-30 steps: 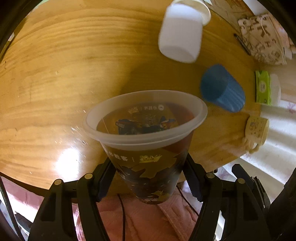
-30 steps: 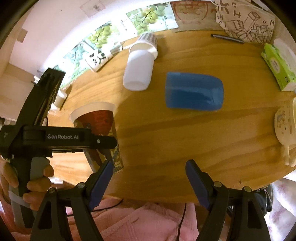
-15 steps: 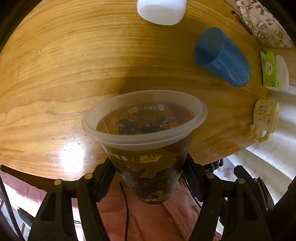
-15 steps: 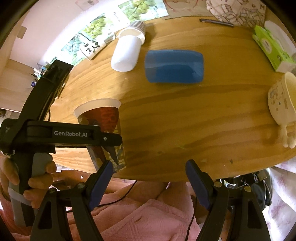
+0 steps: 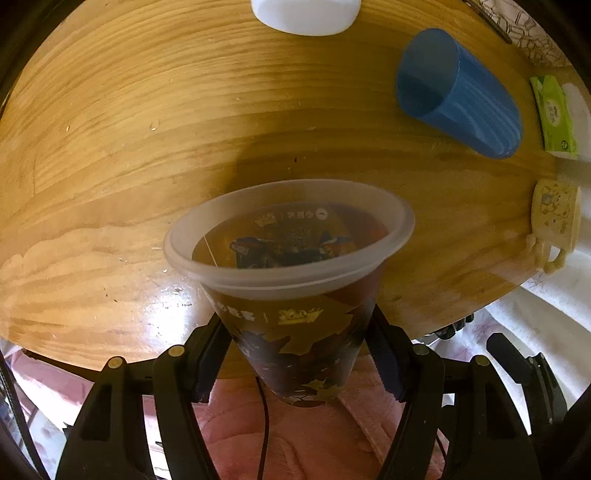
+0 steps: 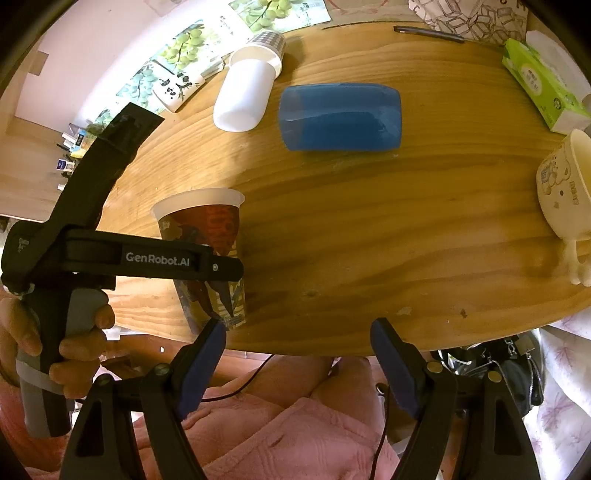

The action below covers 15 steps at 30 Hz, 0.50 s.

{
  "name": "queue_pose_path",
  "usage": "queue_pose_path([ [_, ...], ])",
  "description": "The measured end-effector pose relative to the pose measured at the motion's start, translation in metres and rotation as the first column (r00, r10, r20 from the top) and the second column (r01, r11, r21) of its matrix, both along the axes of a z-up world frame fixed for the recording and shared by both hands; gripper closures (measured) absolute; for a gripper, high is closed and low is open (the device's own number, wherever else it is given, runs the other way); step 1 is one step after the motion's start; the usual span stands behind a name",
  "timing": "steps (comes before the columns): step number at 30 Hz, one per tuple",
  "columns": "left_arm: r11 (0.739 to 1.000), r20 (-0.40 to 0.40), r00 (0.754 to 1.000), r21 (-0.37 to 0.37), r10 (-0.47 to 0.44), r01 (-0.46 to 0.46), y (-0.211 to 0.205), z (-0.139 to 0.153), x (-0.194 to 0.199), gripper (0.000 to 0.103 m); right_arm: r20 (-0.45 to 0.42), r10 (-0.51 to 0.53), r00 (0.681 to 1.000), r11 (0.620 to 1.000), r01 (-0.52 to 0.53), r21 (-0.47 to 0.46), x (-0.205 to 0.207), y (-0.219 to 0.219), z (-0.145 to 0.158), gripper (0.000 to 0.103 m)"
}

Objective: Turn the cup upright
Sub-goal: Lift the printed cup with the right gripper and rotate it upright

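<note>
My left gripper (image 5: 299, 354) is shut on a printed paper cup (image 5: 295, 295) with a translucent rim, held upright with its mouth up at the near edge of the wooden table (image 5: 147, 147). In the right wrist view the same cup (image 6: 207, 236) stands upright at the table's near left edge, with the left gripper (image 6: 221, 291) clamped round it. My right gripper (image 6: 295, 358) is open and empty, off the table's front edge. A blue cup (image 6: 340, 116) and a white cup (image 6: 243, 96) lie on their sides farther back.
A cream mug (image 6: 565, 195) lies at the right edge, a green tissue pack (image 6: 535, 81) behind it. A pen (image 6: 428, 32) and patterned cloth (image 6: 472, 14) lie at the back. A pink garment (image 6: 280, 435) fills the space below the table edge.
The left gripper with the printed cup has pulled back toward the table's near edge; the white and blue cups sit farther away in its view. The right gripper has also drawn back slightly.
</note>
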<state>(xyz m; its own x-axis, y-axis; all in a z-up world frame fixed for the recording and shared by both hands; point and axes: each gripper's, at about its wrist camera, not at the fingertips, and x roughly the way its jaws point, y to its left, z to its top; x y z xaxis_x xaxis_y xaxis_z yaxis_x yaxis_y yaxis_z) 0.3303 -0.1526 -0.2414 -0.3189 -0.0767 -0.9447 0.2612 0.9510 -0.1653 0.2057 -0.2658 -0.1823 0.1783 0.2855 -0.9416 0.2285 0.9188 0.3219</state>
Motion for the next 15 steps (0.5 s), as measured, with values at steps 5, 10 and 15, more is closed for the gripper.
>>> queue_pose_path([
  [5, 0.999, -0.009, 1.0, 0.01, -0.03, 0.03, -0.005, -0.006, 0.005, 0.03, -0.002, -0.02, 1.0, 1.0, 0.02, 0.002, 0.001, -0.003, -0.001, 0.022],
  [10, 0.999, -0.01, 0.999, 0.01, -0.051, 0.051, -0.012, -0.006, 0.008, 0.03, -0.004, -0.034, 0.999, 0.999, 0.034, -0.003, -0.001, -0.005, -0.002, 0.022],
  [15, 0.999, -0.009, 0.999, 0.004, -0.053, 0.053, -0.013, -0.005, 0.012, 0.029, -0.009, -0.042, 0.999, 0.999, 0.042, -0.003, -0.003, -0.005, -0.003, 0.022],
])
